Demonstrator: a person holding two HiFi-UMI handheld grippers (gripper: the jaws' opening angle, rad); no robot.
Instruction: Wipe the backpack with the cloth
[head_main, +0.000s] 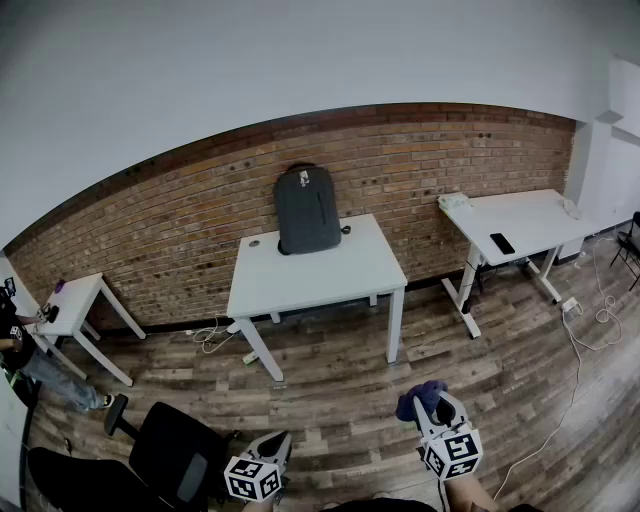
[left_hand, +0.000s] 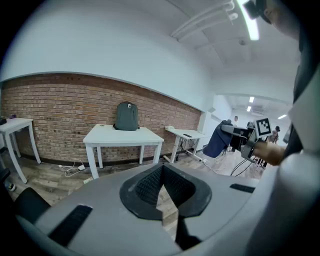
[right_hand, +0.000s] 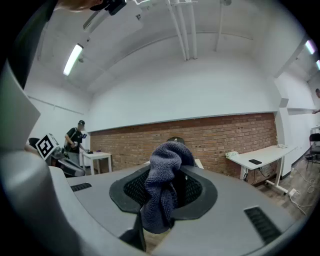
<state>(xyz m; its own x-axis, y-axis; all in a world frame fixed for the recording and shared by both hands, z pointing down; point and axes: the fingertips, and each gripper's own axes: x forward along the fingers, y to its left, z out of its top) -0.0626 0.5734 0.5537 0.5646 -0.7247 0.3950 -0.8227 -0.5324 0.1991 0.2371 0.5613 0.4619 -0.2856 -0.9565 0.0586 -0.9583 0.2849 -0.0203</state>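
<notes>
A dark grey backpack (head_main: 307, 209) stands upright against the brick wall at the back of the middle white table (head_main: 330, 275); the left gripper view also shows the backpack (left_hand: 126, 116), far ahead. My right gripper (head_main: 434, 403) is low at the bottom right, shut on a dark blue cloth (head_main: 421, 395). In the right gripper view the cloth (right_hand: 164, 182) hangs bunched between the jaws and hides most of the backpack. My left gripper (head_main: 277, 447) is at the bottom centre, shut with nothing in it. Both grippers are well short of the table.
A second white table (head_main: 525, 223) with a phone (head_main: 502, 243) stands at the right, a small white table (head_main: 78, 300) at the left. A black office chair (head_main: 165, 455) is beside my left gripper. Cables (head_main: 585, 325) trail over the wooden floor. A person (right_hand: 75, 138) stands at the left.
</notes>
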